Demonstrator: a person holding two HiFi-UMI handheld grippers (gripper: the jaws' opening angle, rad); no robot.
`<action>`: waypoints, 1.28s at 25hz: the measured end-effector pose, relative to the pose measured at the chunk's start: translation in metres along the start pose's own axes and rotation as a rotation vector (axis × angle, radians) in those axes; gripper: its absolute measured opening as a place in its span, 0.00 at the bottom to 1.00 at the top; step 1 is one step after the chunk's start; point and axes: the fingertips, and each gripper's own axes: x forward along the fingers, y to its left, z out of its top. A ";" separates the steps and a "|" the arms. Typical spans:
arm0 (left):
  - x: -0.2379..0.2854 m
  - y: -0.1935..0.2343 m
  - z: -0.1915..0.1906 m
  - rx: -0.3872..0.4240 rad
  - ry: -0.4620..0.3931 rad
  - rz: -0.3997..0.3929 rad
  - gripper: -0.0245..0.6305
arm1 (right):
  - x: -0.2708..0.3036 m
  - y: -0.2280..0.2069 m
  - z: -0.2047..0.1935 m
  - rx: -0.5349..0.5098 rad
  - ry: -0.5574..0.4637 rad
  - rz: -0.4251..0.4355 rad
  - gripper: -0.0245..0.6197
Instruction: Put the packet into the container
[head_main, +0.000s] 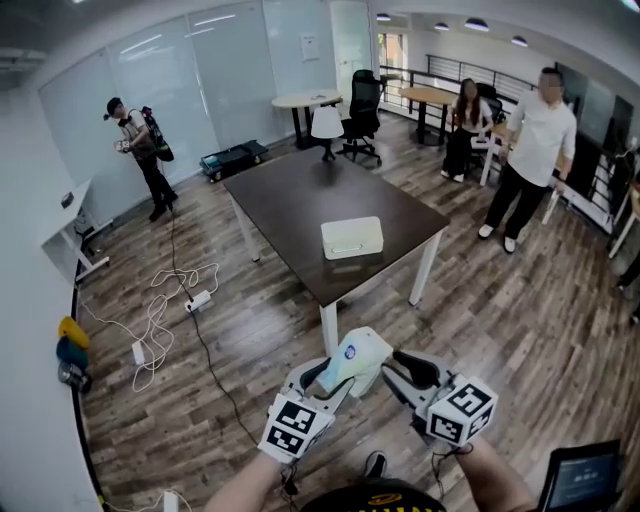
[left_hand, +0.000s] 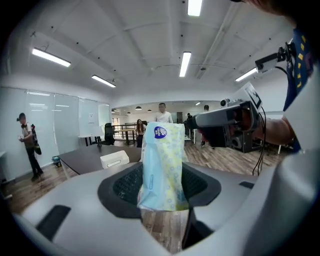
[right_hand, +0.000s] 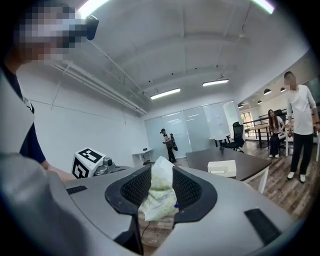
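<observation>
A pale blue and yellow packet (head_main: 358, 358) hangs over the wooden floor, in front of the dark table (head_main: 290, 200). My left gripper (head_main: 335, 378) is shut on it; in the left gripper view the packet (left_hand: 162, 170) stands upright between the jaws of that gripper (left_hand: 162, 187). My right gripper (head_main: 392, 372) is at the packet's right side. In the right gripper view the packet's crumpled end (right_hand: 159, 197) lies between the spread jaws of that gripper (right_hand: 159, 192). The white lidded container (head_main: 352, 238) rests closed on the table's near part, also visible as the container (left_hand: 114, 159) and the container (right_hand: 222, 168).
Cables and a power strip (head_main: 197, 298) lie on the floor left of the table. A person (head_main: 530, 150) stands at the right, another sits (head_main: 465, 125) behind, a third (head_main: 140, 150) stands far left. An office chair (head_main: 362, 110) and a round table (head_main: 305, 100) stand beyond.
</observation>
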 end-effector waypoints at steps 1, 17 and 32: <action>0.007 0.000 0.003 0.030 0.013 0.010 0.37 | 0.004 -0.006 0.004 -0.010 0.004 0.009 0.23; 0.066 0.014 0.003 0.429 0.179 0.082 0.37 | 0.045 -0.072 -0.009 0.050 0.096 0.103 0.30; 0.131 0.104 -0.004 0.572 0.244 -0.032 0.37 | 0.144 -0.144 -0.022 0.105 0.231 -0.007 0.15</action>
